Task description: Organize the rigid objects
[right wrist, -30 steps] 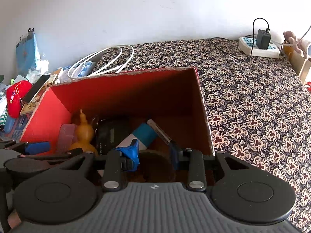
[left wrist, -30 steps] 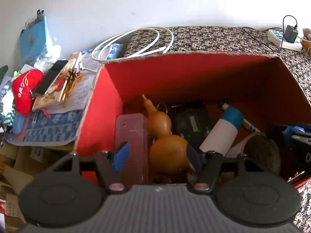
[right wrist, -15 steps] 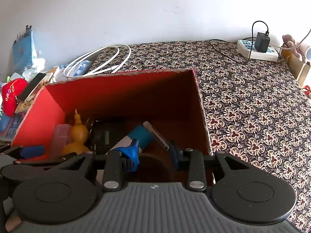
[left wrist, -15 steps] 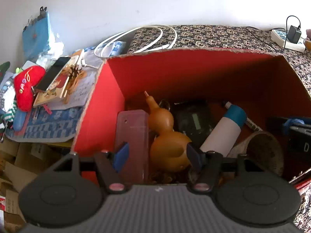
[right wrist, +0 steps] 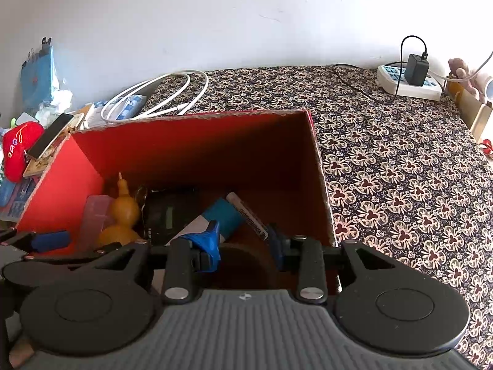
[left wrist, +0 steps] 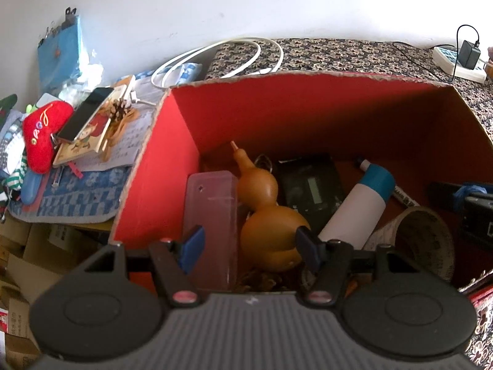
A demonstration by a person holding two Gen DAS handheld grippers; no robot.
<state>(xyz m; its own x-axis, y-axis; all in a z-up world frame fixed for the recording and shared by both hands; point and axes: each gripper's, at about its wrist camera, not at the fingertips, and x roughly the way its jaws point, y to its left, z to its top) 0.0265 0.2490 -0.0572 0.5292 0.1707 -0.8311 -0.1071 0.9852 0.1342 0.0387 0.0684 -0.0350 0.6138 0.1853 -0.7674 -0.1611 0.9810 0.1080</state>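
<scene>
A red cardboard box point(left wrist: 308, 75) stands open on the patterned cloth. Inside lie an orange gourd point(left wrist: 265, 215), a clear plastic case point(left wrist: 209, 215), a black device point(left wrist: 311, 185), a white bottle with a blue cap point(left wrist: 357, 215), a marker point(right wrist: 249, 215) and a tape roll point(left wrist: 425, 240). My left gripper point(left wrist: 250, 243) hovers open over the box's near left side, the gourd and case below its gap. My right gripper point(right wrist: 243, 240) hangs over the near right side with its jaws opening. The tape roll's dark rim shows beneath them, and the pads do not press it.
A coiled white cable point(right wrist: 160, 95) lies behind the box. Left of the box sit a phone point(left wrist: 86, 114) on books and a red plush point(left wrist: 40, 135). A power strip point(right wrist: 409, 83) with a charger is at the far right of the floral cloth point(right wrist: 400, 169).
</scene>
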